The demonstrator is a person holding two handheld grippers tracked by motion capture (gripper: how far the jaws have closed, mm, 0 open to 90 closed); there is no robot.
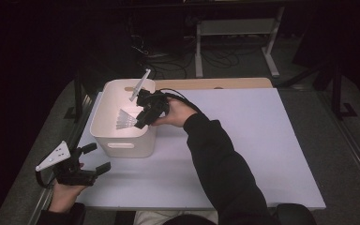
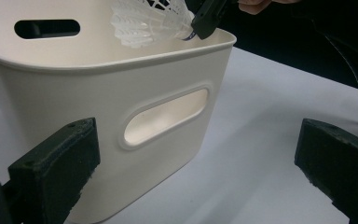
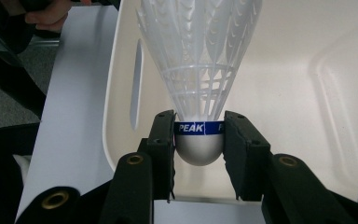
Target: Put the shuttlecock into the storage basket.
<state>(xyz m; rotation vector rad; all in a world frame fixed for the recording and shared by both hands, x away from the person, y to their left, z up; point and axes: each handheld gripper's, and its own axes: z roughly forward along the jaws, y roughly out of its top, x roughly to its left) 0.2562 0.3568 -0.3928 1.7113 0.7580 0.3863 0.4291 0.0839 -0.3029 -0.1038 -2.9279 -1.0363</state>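
A white plastic shuttlecock point(image 1: 125, 119) with a blue band hangs over the inside of a white handled bin point(image 1: 122, 145) at the table's left. My right gripper point(image 1: 139, 123) is shut on its cork base, feathers pointing away from the hand. In the right gripper view the jaws point(image 3: 199, 140) clamp the cork of the shuttlecock point(image 3: 200, 65) above the bin's interior point(image 3: 298, 84). My left gripper point(image 1: 97, 158) stands open near the table's front left corner, apart from the bin. In the left gripper view its pads point(image 2: 56, 172) flank the bin's handle wall point(image 2: 168, 79), with the shuttlecock point(image 2: 142, 21) above the rim.
The pale table top point(image 1: 253, 140) stretches to the right of the bin. A wooden board point(image 1: 215, 83) lies along the far edge. Beyond it are a frame's legs point(image 1: 199, 51) and floor cables. A grey three-cornered plate point(image 1: 54, 155) tops the left gripper.
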